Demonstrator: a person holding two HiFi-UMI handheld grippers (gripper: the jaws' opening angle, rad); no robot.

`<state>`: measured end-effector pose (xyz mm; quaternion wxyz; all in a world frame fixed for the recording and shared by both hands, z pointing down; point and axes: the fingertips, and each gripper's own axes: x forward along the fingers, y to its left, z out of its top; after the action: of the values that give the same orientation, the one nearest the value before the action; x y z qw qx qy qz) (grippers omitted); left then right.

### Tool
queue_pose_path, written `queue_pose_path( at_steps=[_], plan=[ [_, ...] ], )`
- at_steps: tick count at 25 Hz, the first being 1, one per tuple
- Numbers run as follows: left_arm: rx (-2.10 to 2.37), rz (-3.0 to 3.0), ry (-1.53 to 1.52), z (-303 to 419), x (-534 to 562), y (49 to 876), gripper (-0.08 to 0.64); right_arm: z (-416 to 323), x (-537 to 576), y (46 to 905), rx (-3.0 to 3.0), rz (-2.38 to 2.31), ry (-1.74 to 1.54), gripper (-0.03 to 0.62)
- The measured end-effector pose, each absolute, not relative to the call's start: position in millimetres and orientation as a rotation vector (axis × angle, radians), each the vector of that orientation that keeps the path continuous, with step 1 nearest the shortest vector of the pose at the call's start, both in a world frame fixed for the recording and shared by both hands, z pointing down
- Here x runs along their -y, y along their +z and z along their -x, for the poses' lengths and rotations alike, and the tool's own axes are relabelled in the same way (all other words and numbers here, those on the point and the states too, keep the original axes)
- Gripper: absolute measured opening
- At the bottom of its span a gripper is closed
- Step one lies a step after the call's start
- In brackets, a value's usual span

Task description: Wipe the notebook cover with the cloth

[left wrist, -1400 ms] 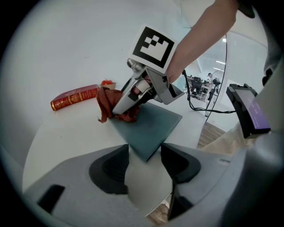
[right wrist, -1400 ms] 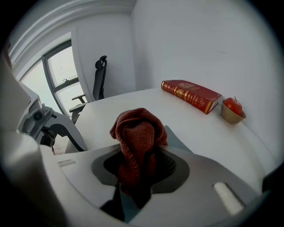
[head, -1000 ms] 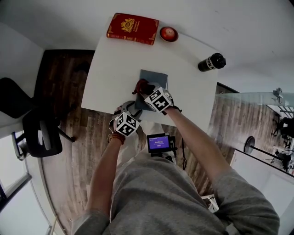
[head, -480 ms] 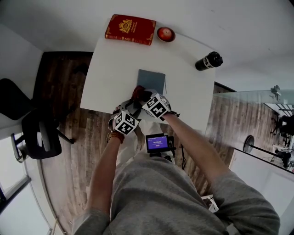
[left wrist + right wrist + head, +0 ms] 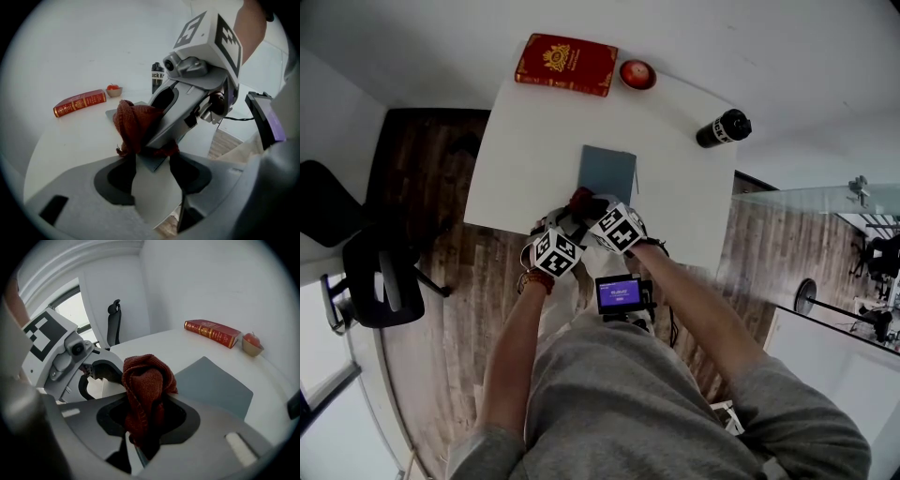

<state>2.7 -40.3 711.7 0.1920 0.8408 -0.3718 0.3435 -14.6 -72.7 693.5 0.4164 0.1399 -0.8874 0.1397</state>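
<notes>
A grey-blue notebook [image 5: 607, 172] lies flat on the white table [image 5: 525, 150]. My right gripper [image 5: 587, 203] is shut on a bunched dark red cloth [image 5: 146, 383], which sits at the notebook's near left edge. In the right gripper view the bare cover [image 5: 213, 383] stretches away to the right of the cloth. My left gripper [image 5: 151, 159] rests at the table's near edge with its jaws open; the notebook's near corner [image 5: 153, 163] lies just past its fingertips. In the left gripper view the cloth [image 5: 133, 126] hangs from the right gripper [image 5: 187, 110] right ahead.
A red hardback book [image 5: 567, 64] lies at the table's far edge, beside a small bowl [image 5: 637, 73] with something red in it. A black bottle [image 5: 723, 127] lies at the far right. A black chair [image 5: 380, 277] stands on the wooden floor to the left.
The right gripper has dragged the cloth back across the notebook toward the person, leaving more of the cover bare. The left gripper has stayed where it was.
</notes>
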Motion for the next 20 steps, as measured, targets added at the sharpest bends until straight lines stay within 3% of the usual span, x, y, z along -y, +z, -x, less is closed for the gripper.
queue_pose_path(
  at_steps=[15, 20],
  plan=[
    [1.044, -2.366, 0.969, -2.9, 41.5, 711.7, 0.221, 14.7, 58.5, 689.8, 2.25, -0.143, 0.488, 0.147],
    [1.042, -2.365, 0.967, -1.2, 41.8, 712.6, 0.221, 12.2, 79.3, 676.8, 2.262, -0.133, 0.359, 0.158]
  ],
)
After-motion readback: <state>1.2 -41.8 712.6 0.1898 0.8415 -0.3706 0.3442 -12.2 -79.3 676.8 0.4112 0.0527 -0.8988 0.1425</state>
